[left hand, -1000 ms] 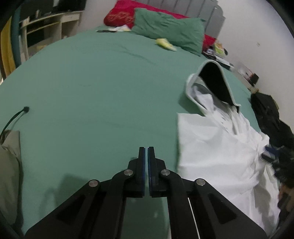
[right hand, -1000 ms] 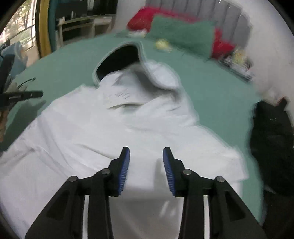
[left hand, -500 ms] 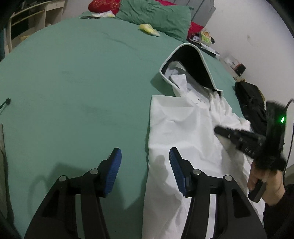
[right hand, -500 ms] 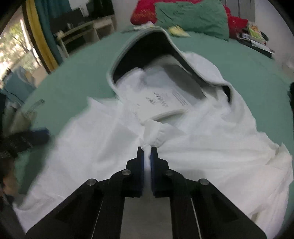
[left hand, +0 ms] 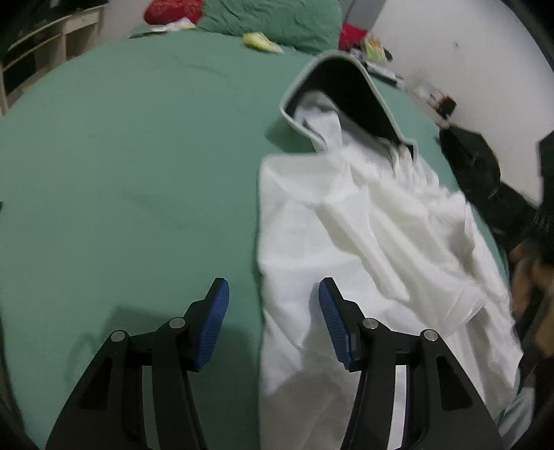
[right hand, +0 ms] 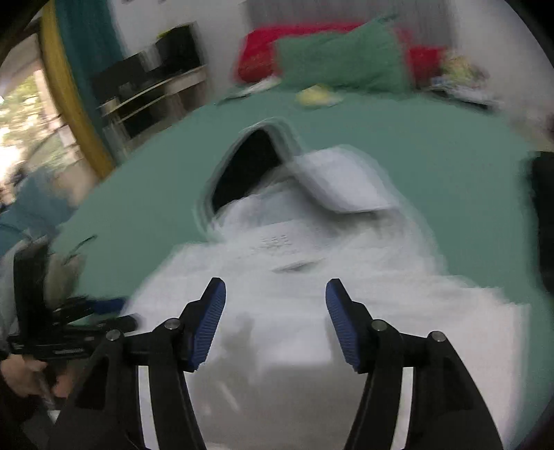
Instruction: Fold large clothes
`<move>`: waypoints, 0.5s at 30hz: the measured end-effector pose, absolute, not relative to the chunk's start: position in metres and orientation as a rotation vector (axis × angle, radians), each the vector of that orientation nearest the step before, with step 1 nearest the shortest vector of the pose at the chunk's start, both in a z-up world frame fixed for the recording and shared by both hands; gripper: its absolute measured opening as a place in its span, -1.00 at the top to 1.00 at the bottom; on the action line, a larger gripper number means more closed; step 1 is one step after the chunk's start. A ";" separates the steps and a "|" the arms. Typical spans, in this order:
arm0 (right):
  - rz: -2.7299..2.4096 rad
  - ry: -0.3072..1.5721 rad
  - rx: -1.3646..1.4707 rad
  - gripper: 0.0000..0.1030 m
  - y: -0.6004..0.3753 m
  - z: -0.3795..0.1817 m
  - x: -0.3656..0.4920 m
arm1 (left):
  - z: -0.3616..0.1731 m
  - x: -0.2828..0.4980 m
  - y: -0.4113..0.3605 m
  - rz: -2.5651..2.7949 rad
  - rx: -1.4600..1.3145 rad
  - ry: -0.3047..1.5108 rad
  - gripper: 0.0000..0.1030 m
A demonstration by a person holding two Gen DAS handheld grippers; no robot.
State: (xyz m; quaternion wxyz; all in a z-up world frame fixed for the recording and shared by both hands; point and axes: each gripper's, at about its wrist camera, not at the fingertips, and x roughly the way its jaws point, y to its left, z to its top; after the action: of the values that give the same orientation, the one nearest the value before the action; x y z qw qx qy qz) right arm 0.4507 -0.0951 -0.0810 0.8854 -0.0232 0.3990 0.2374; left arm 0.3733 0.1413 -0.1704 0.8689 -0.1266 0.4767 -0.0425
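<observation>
- The left gripper is seen at the bottom centre of the left wrist view with its jaws spread wide; nothing is held between the blue pads.
- Its left finger is set over the green sheet, its right finger over the white hoodie; whether the cloth is touched cannot be told.
- The right gripper is likewise shown wide open at the bottom centre of the right wrist view, with nothing gripped, and is placed above the hoodie.
- The hoodie is spread on the sheet in the centre-right of the left view, with its dark-lined hood towards the upper centre and a sleeve laid across the body.
- In the right view the hood is found at mid-frame, with the left gripper seen blurred at the lower left edge beside the garment.
- The hoodie's lower hem is cut off by the bottom of both frames and partly hidden by the gripper arms.
- The right view is heavily smeared, so folds and printed marks on the cloth are hard to make out.
- A green pillow and a red pillow are shown at the top of the left view.
- A dark shape at the right edge of the left view cannot be identified.
</observation>
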 end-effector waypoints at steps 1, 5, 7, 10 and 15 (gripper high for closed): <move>0.429 0.814 -0.032 -0.18 -0.120 -0.079 0.454 | -0.170 0.372 0.136 -0.087 -0.222 0.983 -0.09; 0.191 0.883 0.104 -0.09 -0.225 -0.107 0.478 | -0.174 0.371 0.127 -0.103 -0.148 0.975 0.88; 0.203 0.921 0.199 0.10 -0.248 -0.129 0.481 | -0.172 0.369 0.130 -0.095 -0.149 0.962 0.92; 0.312 0.939 0.348 0.14 -0.261 -0.151 0.481 | -0.162 0.361 0.141 -0.056 -0.162 0.933 0.93; 0.340 0.941 0.231 0.98 -0.243 -0.149 0.470 | -0.154 0.351 0.169 -0.038 -0.320 0.915 0.93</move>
State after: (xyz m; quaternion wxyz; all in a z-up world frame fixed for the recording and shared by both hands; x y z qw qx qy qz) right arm 0.4700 -0.2428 -0.1488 0.8711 0.1106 0.4500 0.1625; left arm 0.3509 0.1688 -0.1540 0.8847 -0.1539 0.4396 -0.0181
